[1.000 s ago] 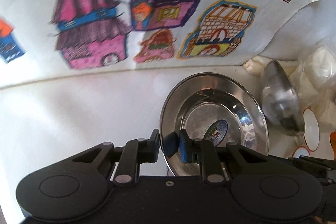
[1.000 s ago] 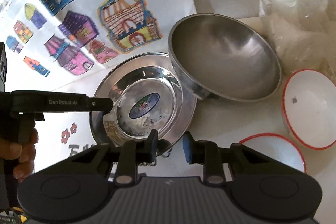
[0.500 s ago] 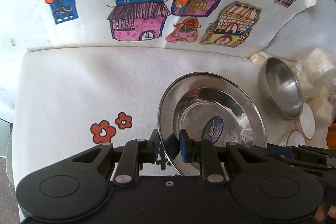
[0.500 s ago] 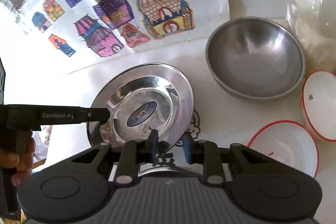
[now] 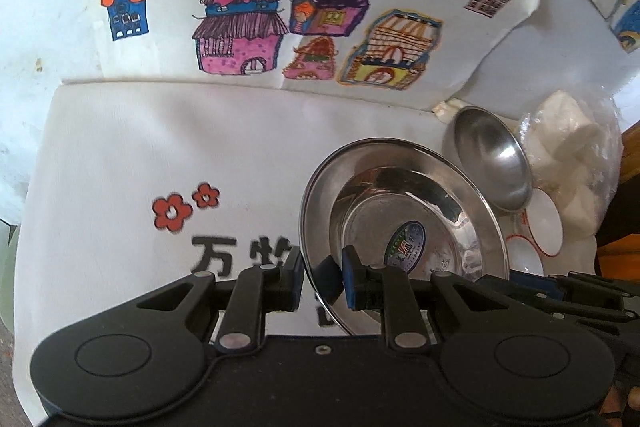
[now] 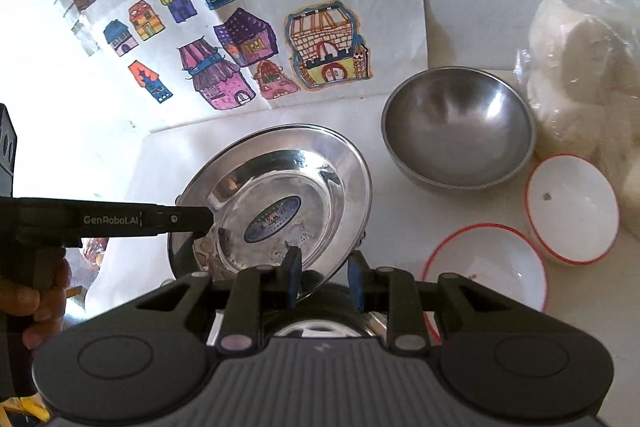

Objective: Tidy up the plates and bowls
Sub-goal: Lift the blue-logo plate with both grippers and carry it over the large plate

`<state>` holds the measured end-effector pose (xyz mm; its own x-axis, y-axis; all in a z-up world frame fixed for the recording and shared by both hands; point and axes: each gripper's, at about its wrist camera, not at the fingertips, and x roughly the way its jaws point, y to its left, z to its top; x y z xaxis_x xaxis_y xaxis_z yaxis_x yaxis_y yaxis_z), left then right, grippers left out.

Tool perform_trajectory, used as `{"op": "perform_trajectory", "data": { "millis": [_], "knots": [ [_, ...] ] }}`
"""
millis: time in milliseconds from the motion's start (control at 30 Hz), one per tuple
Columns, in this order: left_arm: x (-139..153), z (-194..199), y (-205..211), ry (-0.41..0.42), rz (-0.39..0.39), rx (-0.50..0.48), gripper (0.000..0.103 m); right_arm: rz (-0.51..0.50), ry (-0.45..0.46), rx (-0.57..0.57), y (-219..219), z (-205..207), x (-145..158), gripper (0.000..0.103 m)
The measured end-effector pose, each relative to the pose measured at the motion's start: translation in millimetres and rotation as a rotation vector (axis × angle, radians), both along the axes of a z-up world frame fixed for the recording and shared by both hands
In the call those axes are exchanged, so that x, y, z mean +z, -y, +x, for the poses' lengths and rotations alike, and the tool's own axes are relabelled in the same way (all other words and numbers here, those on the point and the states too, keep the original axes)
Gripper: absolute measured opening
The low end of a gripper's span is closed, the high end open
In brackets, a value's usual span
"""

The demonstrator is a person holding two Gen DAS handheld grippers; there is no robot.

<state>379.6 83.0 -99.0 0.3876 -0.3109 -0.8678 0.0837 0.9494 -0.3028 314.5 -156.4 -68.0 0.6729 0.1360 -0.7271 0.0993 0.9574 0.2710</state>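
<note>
A shiny steel plate (image 5: pixel 404 227) with a blue oval sticker hangs tilted above the white cloth, held from two sides. My left gripper (image 5: pixel 322 279) is shut on its left rim, one pad inside the plate and one outside. In the right wrist view the same steel plate (image 6: pixel 276 203) has its near rim pinched by my right gripper (image 6: pixel 325 277), also shut. The left gripper (image 6: pixel 192 223) reaches in from the left there, with a person's hand (image 6: pixel 36 291) on its handle. A deep steel bowl (image 6: pixel 456 127) rests to the right, apart from the plate.
Two white bowls with red rims (image 6: pixel 572 207) (image 6: pixel 484 271) sit at the right, next to a clear bag of white lumps (image 6: pixel 580 67). A sheet of coloured house drawings (image 6: pixel 260 27) lies behind. Something round and metallic (image 6: pixel 316 329) shows under my right gripper.
Both grippers have risen with the plate held between them. The plate has drawn away from the steel bowl, and more of the cloth and drawings has come into view.
</note>
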Motion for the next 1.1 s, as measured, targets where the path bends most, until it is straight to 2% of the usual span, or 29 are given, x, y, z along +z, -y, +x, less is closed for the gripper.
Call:
{"op": "perform_trajectory", "data": {
  "millis": [500,1100],
  "knots": [
    [4.9,-60.8,18.1,-0.035,-0.012,-0.003,0.022,0.012,-0.028,0.054,7.7,-60.8,-3.3,0.028],
    [-0.8,-98.4,38.4,-0.089,0.009,-0.027,0.025,-0.001,-0.085,0.116,16.8,-86.7,-13.3,0.029]
  ]
}}
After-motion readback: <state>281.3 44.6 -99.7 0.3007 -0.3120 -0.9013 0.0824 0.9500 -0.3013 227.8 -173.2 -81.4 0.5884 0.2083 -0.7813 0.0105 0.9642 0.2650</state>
